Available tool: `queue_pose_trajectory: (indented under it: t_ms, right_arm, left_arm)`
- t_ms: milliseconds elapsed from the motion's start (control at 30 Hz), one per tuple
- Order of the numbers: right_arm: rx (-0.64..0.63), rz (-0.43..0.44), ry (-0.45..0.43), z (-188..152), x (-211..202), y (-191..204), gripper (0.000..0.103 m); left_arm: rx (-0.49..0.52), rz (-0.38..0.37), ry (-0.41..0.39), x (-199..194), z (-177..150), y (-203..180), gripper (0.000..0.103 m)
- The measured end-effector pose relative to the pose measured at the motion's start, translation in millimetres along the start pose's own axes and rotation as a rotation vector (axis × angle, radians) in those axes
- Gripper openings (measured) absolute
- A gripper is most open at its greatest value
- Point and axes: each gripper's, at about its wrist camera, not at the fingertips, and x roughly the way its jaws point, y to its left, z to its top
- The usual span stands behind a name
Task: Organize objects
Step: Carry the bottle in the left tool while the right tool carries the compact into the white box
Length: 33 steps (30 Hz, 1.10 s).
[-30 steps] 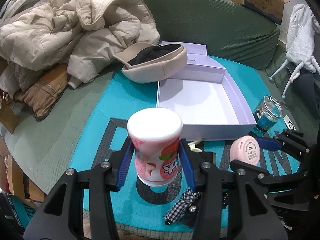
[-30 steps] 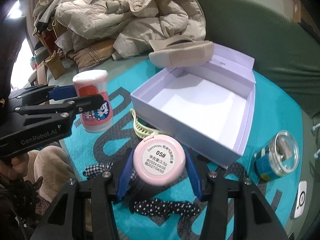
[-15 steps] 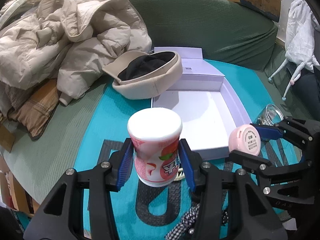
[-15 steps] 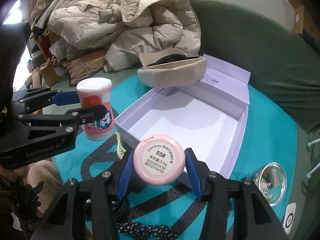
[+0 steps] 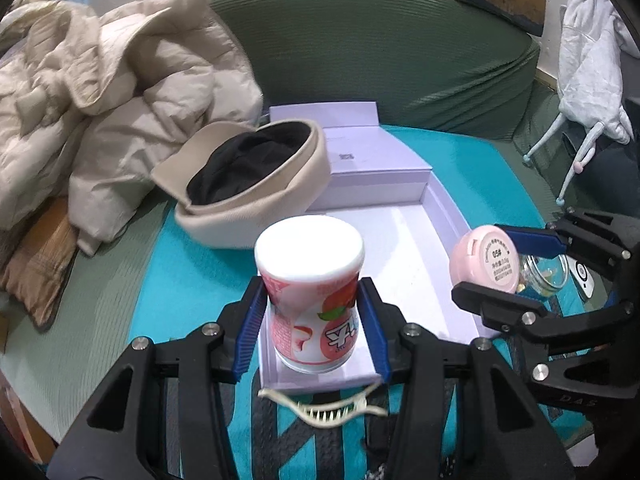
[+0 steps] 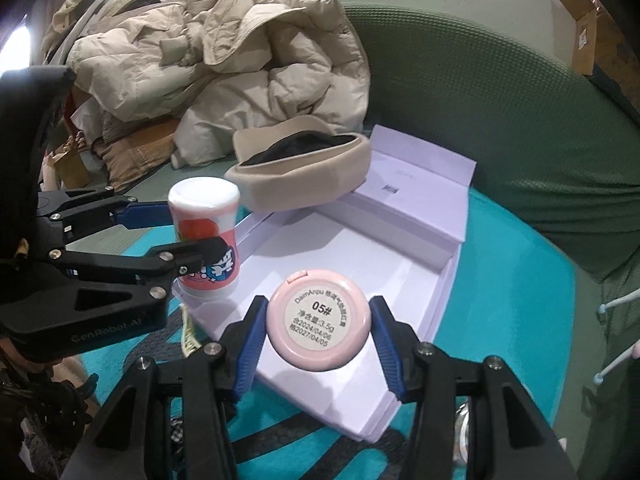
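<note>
Two tongs busy: left tongs (image 5: 312,322) pinching pink bottle (image 5: 310,296) upright over box (image 6: 416,280) near corner, right tongs (image 6: 318,330) pinching round pink compact (image 6: 319,326) over its front wall. Open white floor inside box. Beige cap (image 5: 244,184) overlapping far left rim, comb (image 5: 320,408) just outside front wall, glass jar (image 5: 548,276) beyond right wall, coats (image 5: 100,120) heaped left.

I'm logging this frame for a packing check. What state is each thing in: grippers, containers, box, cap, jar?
left gripper: shut on the pink bottle
pink bottle: upright, white cap on, held at the box's near corner
right gripper: shut on the pink compact
pink compact: closed, label facing the camera
lavender box: open, nothing resting inside yet
beige cap: upside down, leaning on the box
glass jar: mostly hidden, cannot tell
</note>
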Motion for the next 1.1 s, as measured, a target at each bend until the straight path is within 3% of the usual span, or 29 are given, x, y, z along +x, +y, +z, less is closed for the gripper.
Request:
queue_pose_trajectory:
  t_ms: [200, 533, 1100]
  right_arm:
    - [-0.002, -0.014, 0.007, 10.7, 9.6, -16.6, 0.052]
    - [0.025, -0.035, 0.048, 17.2, 45.4, -37.4, 0.052]
    - [0.058, -0.052, 0.070, 27.8, 85.5, -67.2, 0.052]
  left_arm:
    - [0.007, -0.039, 0.016, 25.1, 15.9, -6.1, 0.045]
    - [0.048, -0.009, 0.041, 58.4, 18.3, -19.1, 0.045]
    - [0.036, 0.001, 0.048, 100.2, 41.6, -21.9, 0.045]
